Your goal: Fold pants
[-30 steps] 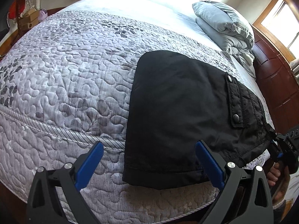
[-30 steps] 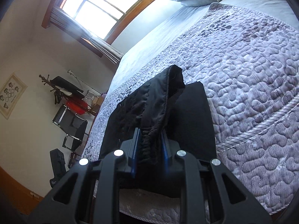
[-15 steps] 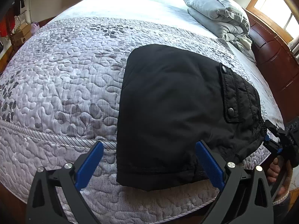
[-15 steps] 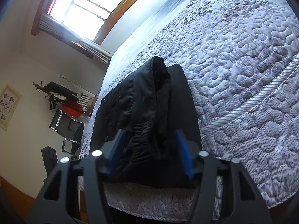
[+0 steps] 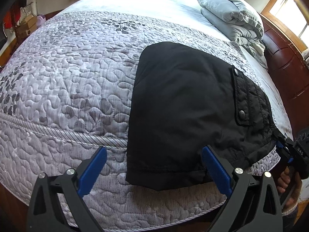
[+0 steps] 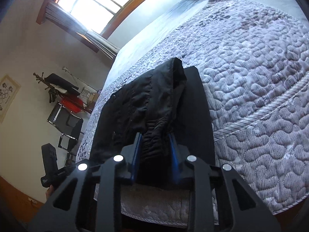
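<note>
Folded black pants (image 5: 185, 112) lie on the quilted bed (image 5: 67, 77) near its front edge, a snap pocket flap on their right side. My left gripper (image 5: 154, 166) is open and empty, its blue pads astride the pants' front left corner, just short of the cloth. My right gripper (image 6: 155, 145) is shut on the bunched elastic waistband of the pants (image 6: 154, 104) at their right edge. It also shows at the far right of the left wrist view (image 5: 283, 150).
A folded grey duvet (image 5: 231, 15) lies at the head of the bed beside a dark wooden headboard (image 5: 283, 61). A window (image 6: 100, 3), a coat rack and a black chair (image 6: 65, 123) stand beyond the bed's far side.
My right gripper opened half a second ago and has shut again on the waistband. The left gripper stayed open and shifted slightly.
</note>
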Available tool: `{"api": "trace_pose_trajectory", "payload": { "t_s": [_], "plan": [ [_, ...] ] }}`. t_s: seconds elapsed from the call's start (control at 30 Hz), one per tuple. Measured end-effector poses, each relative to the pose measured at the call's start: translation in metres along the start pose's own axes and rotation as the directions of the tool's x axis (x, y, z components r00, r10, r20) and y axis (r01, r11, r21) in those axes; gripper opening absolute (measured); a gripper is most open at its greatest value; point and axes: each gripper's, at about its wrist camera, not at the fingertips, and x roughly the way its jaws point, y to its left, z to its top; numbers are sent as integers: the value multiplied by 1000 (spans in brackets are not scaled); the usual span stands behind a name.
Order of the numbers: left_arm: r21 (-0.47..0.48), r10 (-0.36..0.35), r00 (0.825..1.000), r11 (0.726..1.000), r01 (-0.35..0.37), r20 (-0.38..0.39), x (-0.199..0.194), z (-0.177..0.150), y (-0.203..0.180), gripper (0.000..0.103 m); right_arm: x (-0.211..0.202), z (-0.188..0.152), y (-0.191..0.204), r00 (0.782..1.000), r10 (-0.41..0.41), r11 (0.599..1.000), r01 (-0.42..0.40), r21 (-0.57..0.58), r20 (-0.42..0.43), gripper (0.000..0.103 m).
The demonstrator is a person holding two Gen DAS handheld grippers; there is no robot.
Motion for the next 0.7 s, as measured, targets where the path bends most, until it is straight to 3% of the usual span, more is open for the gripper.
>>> {"api": "trace_pose_trajectory", "payload": {
  "t_s": [0.2,0.43,0.5,0.6,0.63,0.67,0.7],
  "plan": [
    [-11,-14,1000,1000,14,7,-3,1,1,99,-14,0,17,1000,7,999,-6,-49,15,23],
    [39,-1,999,999,-1,44,-13,-1,-10,99,4,-13,-17,1000,-18,998,19,56,-20,27],
    [64,13,998,998,-17,60,-18,-1,-15,99,5,-15,-22,1000,-10,997,11,79,-18,42],
    [100,35,995,994,-44,90,-25,0,-23,99,0,-16,-24,1000,25,994,-23,106,-14,50],
    [110,41,994,993,-52,101,-28,0,-24,99,-3,-17,-22,1000,25,995,-24,102,-13,56],
    [121,47,992,991,-61,115,-32,0,-27,99,-4,-17,-20,1000,23,995,-20,97,-20,71],
    [131,51,991,989,-67,126,-34,0,-30,99,-5,-18,-18,999,22,996,-20,92,-24,72]
  ]
}}
